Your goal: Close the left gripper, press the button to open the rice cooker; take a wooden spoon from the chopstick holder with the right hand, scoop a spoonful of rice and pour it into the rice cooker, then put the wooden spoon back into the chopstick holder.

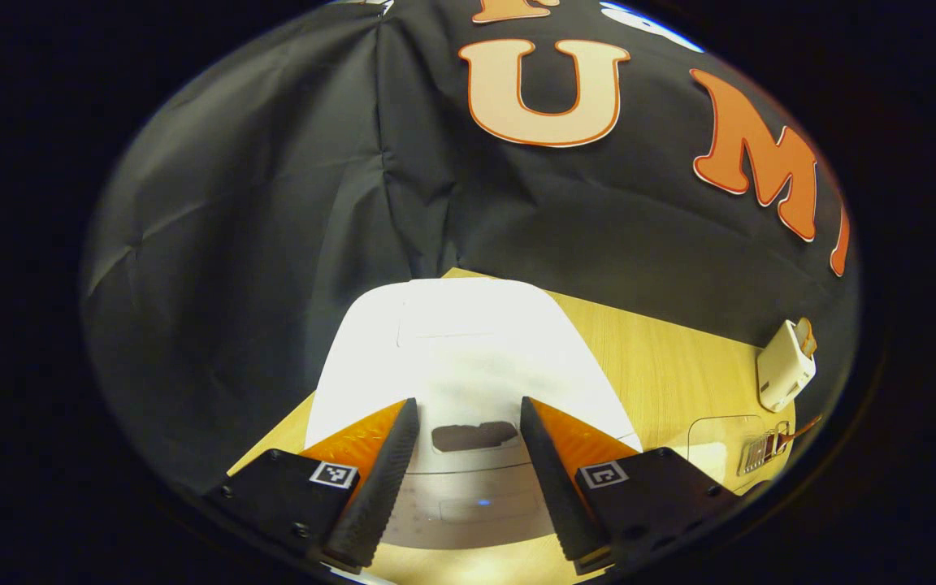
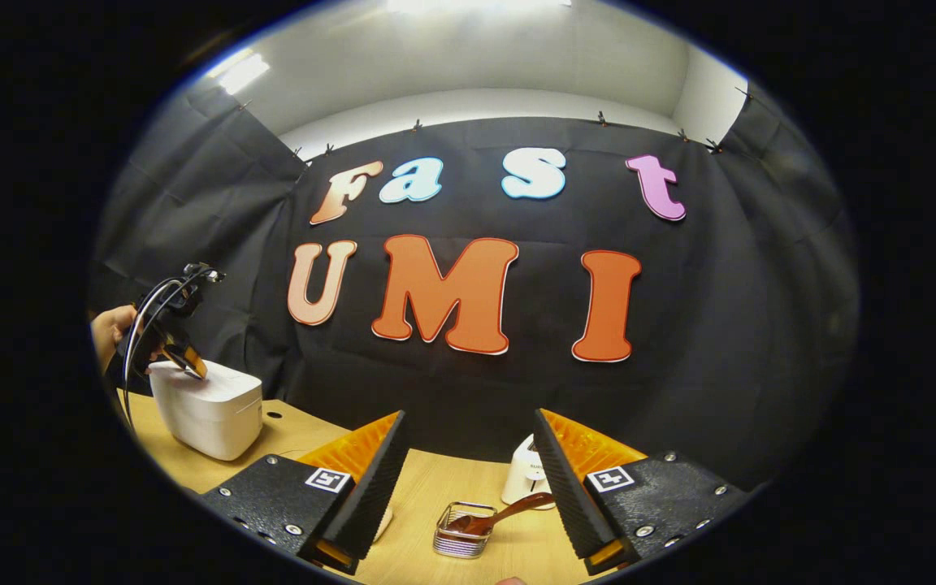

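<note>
Now over rice cooker (image 1: pixel 468 357) on bench (image 1: pixel 663 357), lid down; left gripper (image 1: pixel 468 479) jaws apart, right gripper (image 2: pixel 468 487) too. Wooden spoon (image 2: pixel 500 513) in holder (image 2: pixel 460 532): likely light, stiff; best pinched mid-handle.

My left gripper (image 1: pixel 468 422): fingers (image 1: pixel 374 479) black with ribbed texture, orange outer faces, black-and-white square tags on the black bodies. Right gripper (image 2: pixel 468 455): same scheme. Rice cooker (image 1: pixel 460 357) white, dark button recess, small blue light on the near panel. Table (image 1: pixel 663 366) pale wood grain. Far-right white box (image 1: pixel 785 366) with orange bit. Wooden spoon (image 2: pixel 500 513) dark reddish-brown, lying in a silver wire basket (image 2: pixel 460 532). White holder (image 2: pixel 526 479) behind it.
</note>
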Tool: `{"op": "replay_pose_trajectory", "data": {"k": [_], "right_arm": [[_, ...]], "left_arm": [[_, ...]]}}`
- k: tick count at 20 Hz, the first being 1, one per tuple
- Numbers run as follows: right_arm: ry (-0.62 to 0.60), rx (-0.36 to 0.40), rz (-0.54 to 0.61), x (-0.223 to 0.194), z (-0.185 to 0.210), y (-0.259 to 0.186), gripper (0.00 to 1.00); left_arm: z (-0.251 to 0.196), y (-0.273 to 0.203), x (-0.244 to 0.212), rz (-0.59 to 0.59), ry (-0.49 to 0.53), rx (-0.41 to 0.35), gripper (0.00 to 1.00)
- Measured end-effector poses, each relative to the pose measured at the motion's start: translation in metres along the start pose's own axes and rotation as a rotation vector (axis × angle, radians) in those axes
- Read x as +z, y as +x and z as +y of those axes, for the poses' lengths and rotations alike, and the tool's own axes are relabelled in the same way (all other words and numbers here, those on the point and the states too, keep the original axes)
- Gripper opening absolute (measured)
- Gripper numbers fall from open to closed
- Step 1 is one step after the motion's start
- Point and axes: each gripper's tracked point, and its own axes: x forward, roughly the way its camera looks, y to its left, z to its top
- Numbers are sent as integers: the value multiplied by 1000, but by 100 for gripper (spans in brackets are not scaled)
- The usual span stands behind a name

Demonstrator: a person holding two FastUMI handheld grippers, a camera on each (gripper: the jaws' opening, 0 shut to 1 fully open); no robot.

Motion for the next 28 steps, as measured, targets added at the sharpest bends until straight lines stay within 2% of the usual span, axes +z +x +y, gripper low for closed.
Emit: {"op": "replay_pose_trajectory", "data": {"k": [3, 7, 13, 16, 19, 28], "right_arm": [[22, 17, 1, -3, 10, 0, 90], [35, 21, 3, -4, 23, -3, 90], [34, 44, -9, -12, 55, -25, 90], [20, 66, 9, -15, 73, -41, 90], [14, 77, -28, 6, 85, -56, 90], [-23, 122, -99, 47, 113, -94, 90]], "left_arm": [[-5, -8, 13, -92, 8, -23, 84], [-13, -32, 36, -279, 33, -54, 84], [-27, -81, 59, -581, 72, -148, 83], [-28, -96, 60, -653, 91, -167, 83], [-29, -104, 66, -733, 114, -162, 85], [-48, -138, 75, -862, 141, -252, 90]]}}
